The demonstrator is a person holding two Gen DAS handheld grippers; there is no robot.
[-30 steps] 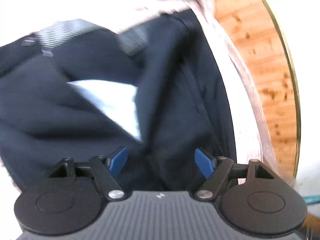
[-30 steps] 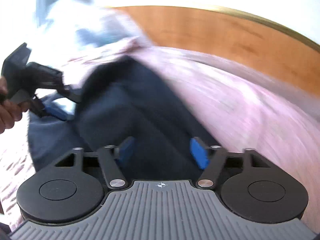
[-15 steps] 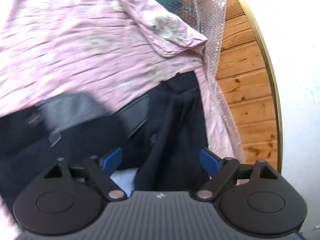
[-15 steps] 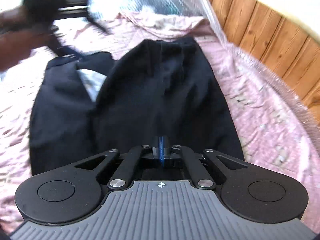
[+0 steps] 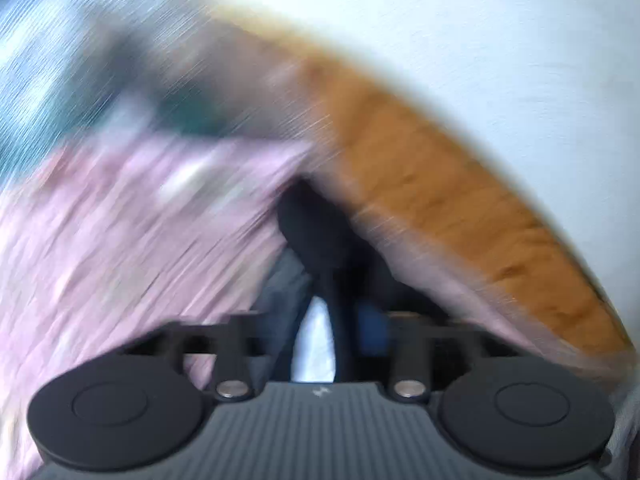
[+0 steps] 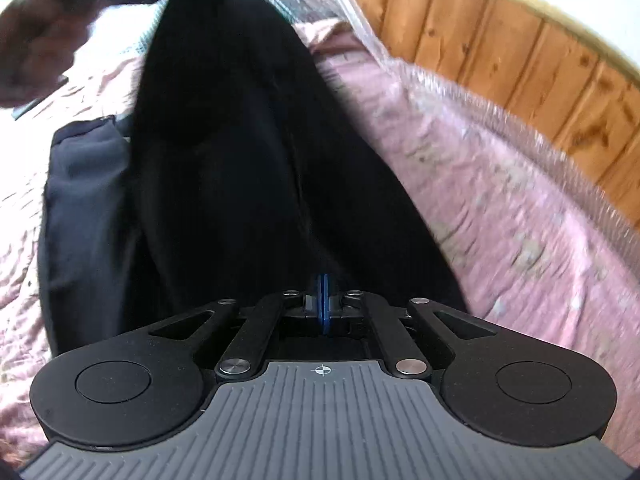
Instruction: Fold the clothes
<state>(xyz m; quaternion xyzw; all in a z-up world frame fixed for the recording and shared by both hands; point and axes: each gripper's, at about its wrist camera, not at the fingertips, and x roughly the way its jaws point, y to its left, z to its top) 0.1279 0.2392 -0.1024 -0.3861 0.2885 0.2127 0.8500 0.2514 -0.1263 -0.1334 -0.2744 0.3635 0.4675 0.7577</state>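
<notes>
Blue pads of the right gripper [image 6: 324, 304] press together, pinching the near edge of a dark garment [image 6: 248, 152]. From that pinch the black cloth rises in a long, smooth fold toward the top of the right wrist view, where a blurred hand [image 6: 36, 40] meets its far end. Left of the fold, a greyer part of the garment lies flat on the pink crinkled bedspread [image 6: 500, 208]. Beyond the garment, clear bubble wrap [image 6: 400, 64] edges the bedspread, and behind that stands wood panelling [image 6: 520, 60] under a white wall.

The left wrist view is heavily motion-blurred. The left gripper [image 5: 340, 328] has dark cloth and a white patch of fabric [image 5: 316, 344] between its fingers, but whether they are closed on it cannot be told. Pink bedspread, wood panelling and white wall smear past behind.
</notes>
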